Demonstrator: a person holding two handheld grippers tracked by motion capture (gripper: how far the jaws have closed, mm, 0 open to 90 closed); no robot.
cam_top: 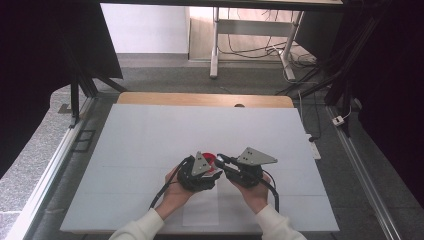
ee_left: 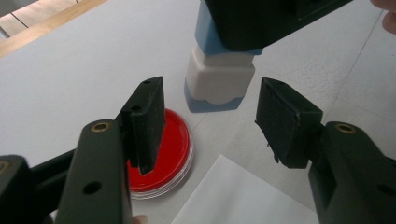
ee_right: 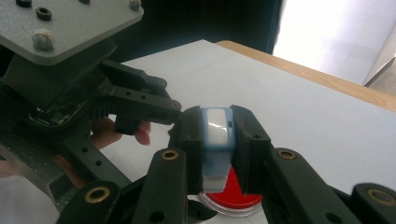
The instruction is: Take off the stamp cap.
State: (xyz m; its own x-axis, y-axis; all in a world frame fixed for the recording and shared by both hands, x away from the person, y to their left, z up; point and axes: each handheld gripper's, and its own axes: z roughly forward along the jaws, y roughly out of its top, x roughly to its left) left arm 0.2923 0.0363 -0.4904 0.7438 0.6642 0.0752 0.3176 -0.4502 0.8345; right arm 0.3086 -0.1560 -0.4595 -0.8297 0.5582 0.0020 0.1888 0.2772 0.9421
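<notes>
Two grippers meet over a red ink pad on a white table.

Nearest, the left gripper (ee_left: 210, 121) has its jaws apart, nothing between the pads, flanking the blue-and-white stamp (ee_left: 218, 79) beyond; the right gripper (ee_right: 218, 135) is clamped on that stamp, held just above the red ink pad (ee_left: 166, 154) beside a paper sheet (ee_left: 243, 196).

Bright, even light on the white desk (cam_top: 150, 135); dark surroundings; daylight glare at the back; near gripper parts slightly soft.
</notes>
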